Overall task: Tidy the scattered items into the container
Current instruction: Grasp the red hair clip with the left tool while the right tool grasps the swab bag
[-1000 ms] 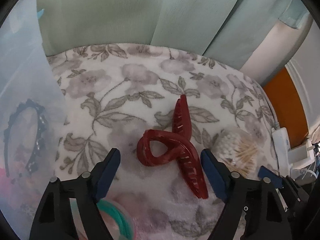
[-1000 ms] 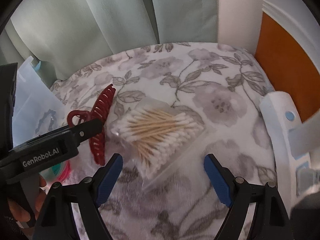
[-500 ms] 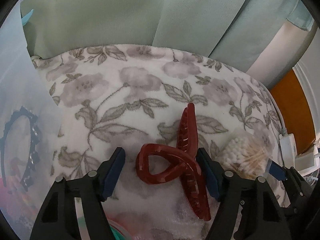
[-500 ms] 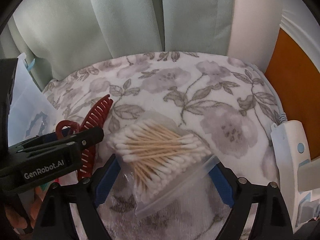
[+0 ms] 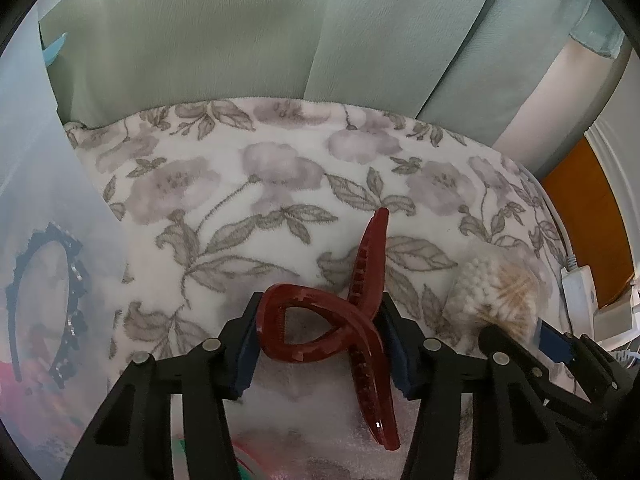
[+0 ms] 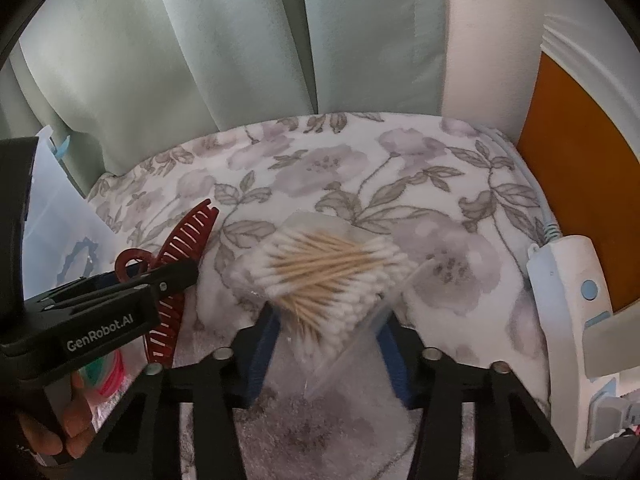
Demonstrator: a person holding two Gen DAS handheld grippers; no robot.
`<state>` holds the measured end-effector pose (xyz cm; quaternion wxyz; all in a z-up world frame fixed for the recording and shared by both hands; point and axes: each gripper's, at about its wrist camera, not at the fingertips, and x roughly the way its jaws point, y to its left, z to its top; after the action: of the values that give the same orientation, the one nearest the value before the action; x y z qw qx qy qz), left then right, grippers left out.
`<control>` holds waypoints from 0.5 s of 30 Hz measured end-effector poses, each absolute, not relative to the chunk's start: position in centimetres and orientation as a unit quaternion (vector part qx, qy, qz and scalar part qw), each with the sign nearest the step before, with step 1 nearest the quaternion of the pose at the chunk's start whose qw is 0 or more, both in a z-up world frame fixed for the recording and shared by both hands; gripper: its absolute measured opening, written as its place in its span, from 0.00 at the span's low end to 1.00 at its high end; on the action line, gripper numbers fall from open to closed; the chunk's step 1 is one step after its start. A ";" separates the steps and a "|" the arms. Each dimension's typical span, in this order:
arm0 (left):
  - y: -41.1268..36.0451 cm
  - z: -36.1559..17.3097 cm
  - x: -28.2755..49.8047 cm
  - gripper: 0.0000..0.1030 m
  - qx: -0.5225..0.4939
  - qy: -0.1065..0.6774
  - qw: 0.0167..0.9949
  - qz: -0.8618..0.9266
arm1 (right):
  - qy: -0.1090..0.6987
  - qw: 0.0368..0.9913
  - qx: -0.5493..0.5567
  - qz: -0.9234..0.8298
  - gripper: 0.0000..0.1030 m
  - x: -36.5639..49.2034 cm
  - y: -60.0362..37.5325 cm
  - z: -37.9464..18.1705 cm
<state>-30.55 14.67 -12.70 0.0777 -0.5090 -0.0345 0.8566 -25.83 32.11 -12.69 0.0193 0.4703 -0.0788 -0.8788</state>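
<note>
A dark red hair claw clip (image 5: pixel 344 332) lies on the flowered blanket (image 5: pixel 248 208). My left gripper (image 5: pixel 320 340) is closing on it, and its blue pads touch the clip's loop and its crossing. It also shows in the right wrist view as the left gripper (image 6: pixel 120 300) over the clip (image 6: pixel 188 240). A clear bag of cotton swabs (image 6: pixel 328 276) sits between the closing jaws of my right gripper (image 6: pixel 326 340), its plastic crumpled by the pads. The translucent container (image 5: pixel 40 220) stands at the left with a black headband (image 5: pixel 68 292) inside.
A white power strip (image 6: pixel 568 320) with a cable runs along the blanket's right edge beside an orange panel (image 6: pixel 580 160). Green curtains (image 5: pixel 260 32) hang behind. Teal and pink rings (image 6: pixel 106 376) lie near the front left. A hand (image 6: pixel 60 432) holds the left gripper.
Both pairs of jaws have narrowed: the left ones onto the red clip, the right ones onto the swab bag, which is now crumpled between the pads. Both views crept slightly closer.
</note>
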 end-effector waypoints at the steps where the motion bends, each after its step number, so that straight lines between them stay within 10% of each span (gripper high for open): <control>1: 14.7 -12.7 -30.6 0.53 -0.509 -0.035 0.078 0.857 | -0.079 0.019 0.470 -0.879 0.46 -25.8 32.2 -12.7; 15: 13.0 -11.9 -29.7 0.51 -0.502 -0.044 0.073 0.860 | -0.100 0.017 0.450 -0.887 0.33 -24.0 32.6 -11.1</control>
<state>-29.70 12.99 -11.92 0.0732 -0.5025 -0.0435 0.8604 -24.00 32.59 -11.09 0.0168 0.4499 -0.0996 -0.8874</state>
